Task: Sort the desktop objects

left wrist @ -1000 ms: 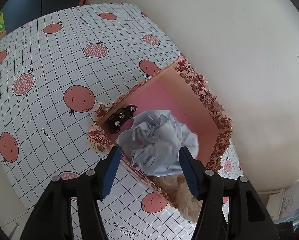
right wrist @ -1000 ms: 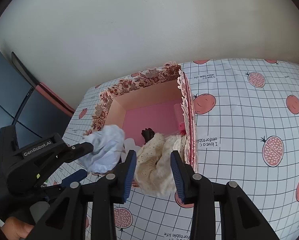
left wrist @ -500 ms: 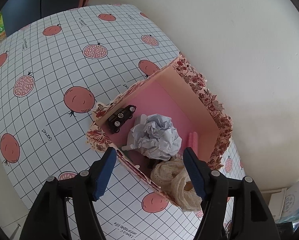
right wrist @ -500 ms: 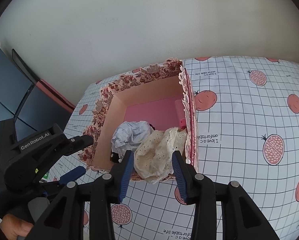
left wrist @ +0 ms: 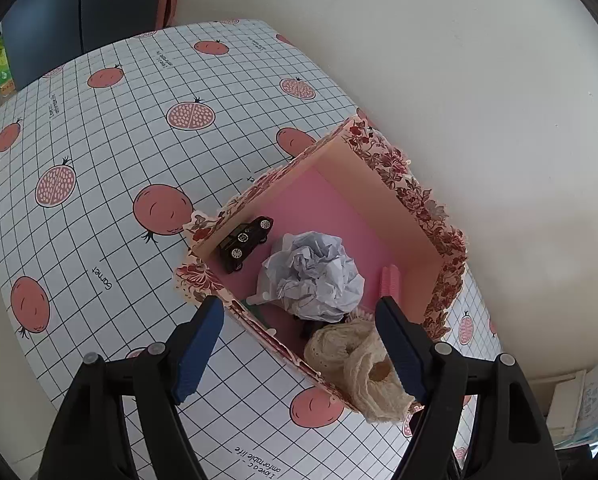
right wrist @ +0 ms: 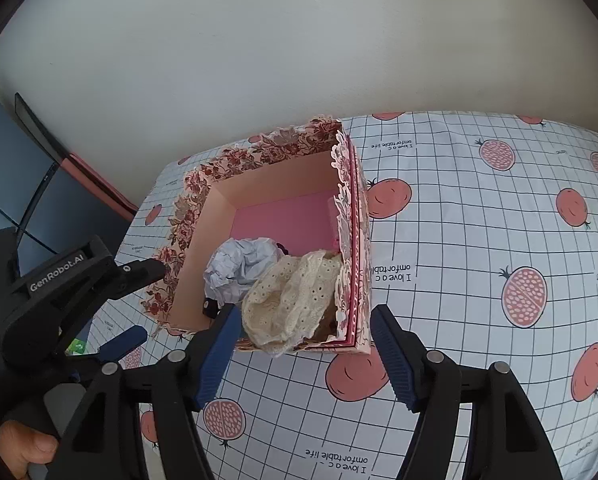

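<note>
A floral pink box (left wrist: 403, 188) (right wrist: 259, 156) stands by the wall. Inside lie a crumpled pale-blue paper ball (left wrist: 313, 276) (right wrist: 239, 266), a black toy car (left wrist: 246, 242), a pink item (left wrist: 390, 280) and a cream lace cloth (left wrist: 359, 364) (right wrist: 295, 300) draped over the near rim. My left gripper (left wrist: 299, 354) is open and empty, hovering above the box's near edge; it also shows in the right wrist view (right wrist: 135, 304). My right gripper (right wrist: 303, 354) is open and empty, just in front of the box and the cloth.
The table has a white grid cloth with pomegranate prints (left wrist: 99, 152) (right wrist: 499, 240). A white wall is close behind the box. A dark monitor (right wrist: 3, 184) stands at the table's left end. Stacked items (left wrist: 591, 404) lie beyond the table's edge.
The left gripper opened and dropped the paper ball into the box. The right gripper opened wide, letting go of the lace cloth, and drew back slightly.
</note>
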Demonstrator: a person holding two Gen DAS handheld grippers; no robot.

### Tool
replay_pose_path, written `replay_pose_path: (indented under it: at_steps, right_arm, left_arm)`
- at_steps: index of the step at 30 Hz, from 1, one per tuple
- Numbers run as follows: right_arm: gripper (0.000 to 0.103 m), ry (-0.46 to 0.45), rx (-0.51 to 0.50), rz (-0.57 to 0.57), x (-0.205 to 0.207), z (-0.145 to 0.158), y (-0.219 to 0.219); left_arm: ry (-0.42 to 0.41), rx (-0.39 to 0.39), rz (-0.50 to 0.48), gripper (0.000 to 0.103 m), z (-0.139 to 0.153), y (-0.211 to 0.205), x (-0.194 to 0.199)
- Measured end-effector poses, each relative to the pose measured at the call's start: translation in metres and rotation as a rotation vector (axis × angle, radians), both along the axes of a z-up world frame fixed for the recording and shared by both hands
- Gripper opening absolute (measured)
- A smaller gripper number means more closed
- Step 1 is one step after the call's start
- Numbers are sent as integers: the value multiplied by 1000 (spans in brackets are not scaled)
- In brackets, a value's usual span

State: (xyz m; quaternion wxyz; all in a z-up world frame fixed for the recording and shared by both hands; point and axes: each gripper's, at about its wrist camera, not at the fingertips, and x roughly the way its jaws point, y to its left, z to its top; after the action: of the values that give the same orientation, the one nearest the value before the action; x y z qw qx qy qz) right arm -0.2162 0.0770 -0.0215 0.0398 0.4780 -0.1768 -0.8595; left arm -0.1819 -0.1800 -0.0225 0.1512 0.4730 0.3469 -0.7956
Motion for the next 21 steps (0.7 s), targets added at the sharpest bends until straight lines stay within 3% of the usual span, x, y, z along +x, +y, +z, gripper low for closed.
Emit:
replay_pose_path:
  at_steps: [16, 21]
  right_arm:
    - [102, 8, 59, -32, 21, 10, 36]
    - [103, 10, 100, -46, 29, 14, 49]
  left_arm:
    - [-9, -32, -46, 85, 3, 22, 0]
    - [-2, -52, -42, 88, 4, 30, 1]
